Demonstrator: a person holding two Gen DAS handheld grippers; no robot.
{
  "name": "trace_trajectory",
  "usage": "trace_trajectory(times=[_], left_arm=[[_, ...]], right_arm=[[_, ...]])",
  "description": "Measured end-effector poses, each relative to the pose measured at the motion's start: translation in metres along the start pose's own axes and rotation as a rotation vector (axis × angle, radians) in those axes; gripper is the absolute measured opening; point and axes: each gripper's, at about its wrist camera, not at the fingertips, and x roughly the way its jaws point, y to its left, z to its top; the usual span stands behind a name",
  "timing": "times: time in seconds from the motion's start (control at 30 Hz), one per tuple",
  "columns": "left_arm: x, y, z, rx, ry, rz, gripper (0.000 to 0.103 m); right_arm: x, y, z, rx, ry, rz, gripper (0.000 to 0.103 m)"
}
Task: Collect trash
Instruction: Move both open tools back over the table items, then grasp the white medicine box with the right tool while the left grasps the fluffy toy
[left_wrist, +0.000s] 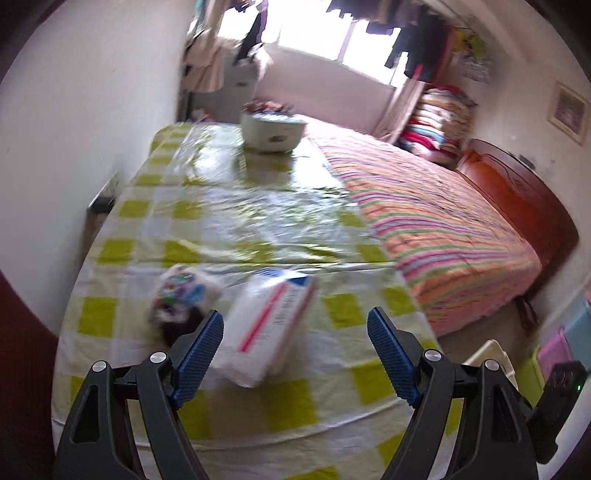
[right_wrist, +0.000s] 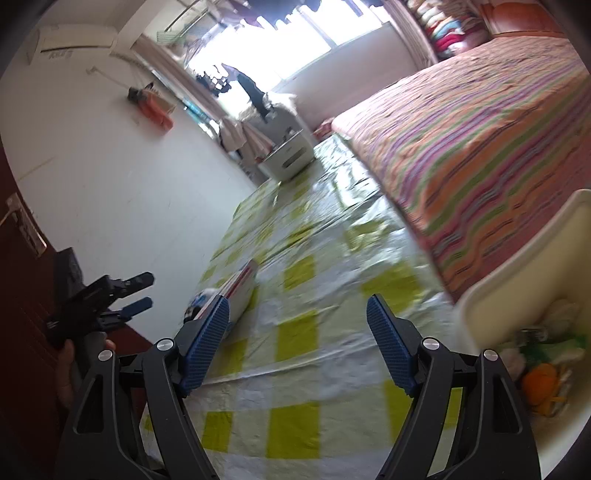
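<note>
Here, a table draped in a green-and-white checked cloth under a clear plastic sheet is seen from both wrist cameras, with a bed in a striped pink, orange and green cover running along its far side. On the near part of the cloth two pieces of trash are found: a flat white box with a red stripe and a blue corner, lying tilted, and just beside it — whether touching cannot be told through the blur — a crumpled colourful wrapper with a dark underside. The left gripper is held above the table edge with its blue-padded jaws spread wide and nothing between the pads; the box lies just ahead of them, nearer the left-hand pad. The right gripper is likewise spread apart and empty over bare cloth, the box showing past its left-hand pad. At the right edge of that view a cream plastic bin is seen, with an orange scrap and pale waste lying inside. A white lidded pot stands at the far end of the table.
</note>
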Motion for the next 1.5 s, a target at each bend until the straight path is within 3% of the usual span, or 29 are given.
trace_trajectory(times=[0.17,0.23,0.47,0.67,1.03,1.5], left_arm=[[0.018,0.058,0.006,-0.124,0.029,0.034,0.078],[0.028,0.075,0.010,-0.163,0.032,0.039,0.078],[0.057,0.106,0.006,-0.226,0.091,0.074,0.078],[0.068,0.119,0.006,-0.249,0.105,0.117,0.078],[0.084,0.122,0.013,-0.232,0.129,0.149,0.078],[0.118,0.116,0.013,-0.189,0.227,0.179,0.078]], right_arm=[[0.035,0.022,0.002,-0.047,0.068,0.007,0.077],[0.055,0.031,0.006,-0.042,0.114,0.041,0.082],[0.122,0.042,0.014,0.055,0.258,0.166,0.082],[0.171,0.058,0.021,0.026,0.329,0.135,0.082],[0.222,0.076,0.033,-0.006,0.362,0.090,0.084],[0.248,0.089,0.029,-0.040,0.401,0.079,0.084]])
